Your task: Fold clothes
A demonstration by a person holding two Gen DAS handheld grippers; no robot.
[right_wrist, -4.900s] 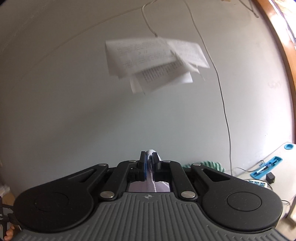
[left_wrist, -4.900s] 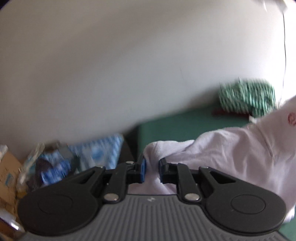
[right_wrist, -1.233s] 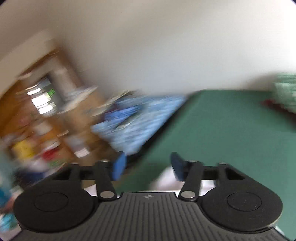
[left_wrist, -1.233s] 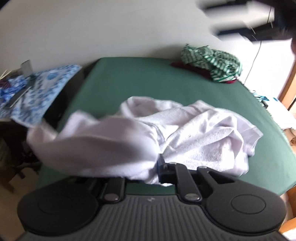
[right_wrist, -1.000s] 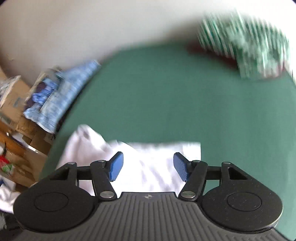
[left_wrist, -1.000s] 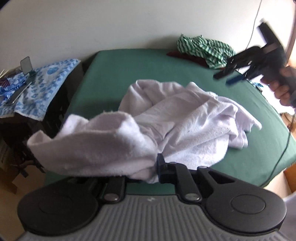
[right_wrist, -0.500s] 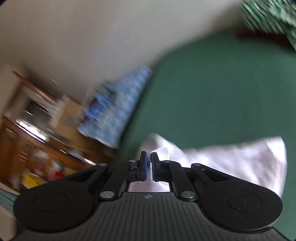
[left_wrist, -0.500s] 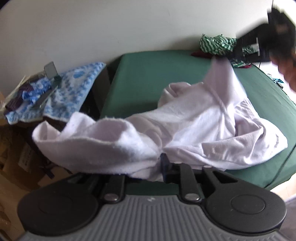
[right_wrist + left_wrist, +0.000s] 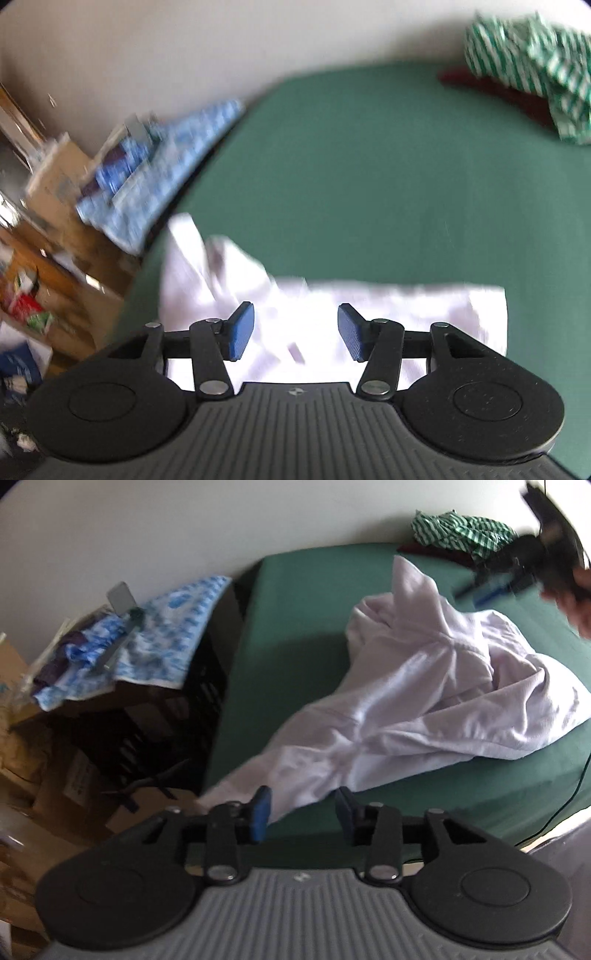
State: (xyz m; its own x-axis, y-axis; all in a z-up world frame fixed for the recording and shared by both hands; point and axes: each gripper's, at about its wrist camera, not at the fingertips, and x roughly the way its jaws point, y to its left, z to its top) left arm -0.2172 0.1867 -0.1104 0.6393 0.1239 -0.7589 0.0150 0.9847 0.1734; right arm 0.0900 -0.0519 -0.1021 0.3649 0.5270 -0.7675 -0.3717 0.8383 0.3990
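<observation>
Both grippers are opening, fingers apart, holding nothing. The white garment (image 9: pixel 413 701) lies crumpled on the green table (image 9: pixel 295 602) just beyond the left gripper (image 9: pixel 301 814) and under the right gripper (image 9: pixel 295 328).

Nothing I can read in either of my views: no words, brand names or numbers. The only mark is a small round emblem (image 9: pixel 294 391) on the grey ribbed body behind my right tongs, with a like one (image 9: pixel 301 877) behind my left, both too small to make out. The cardboard boxes (image 9: pixel 55 786) beside the bed carry pale patches that could be labels, but blur leaves them unreadable.
</observation>
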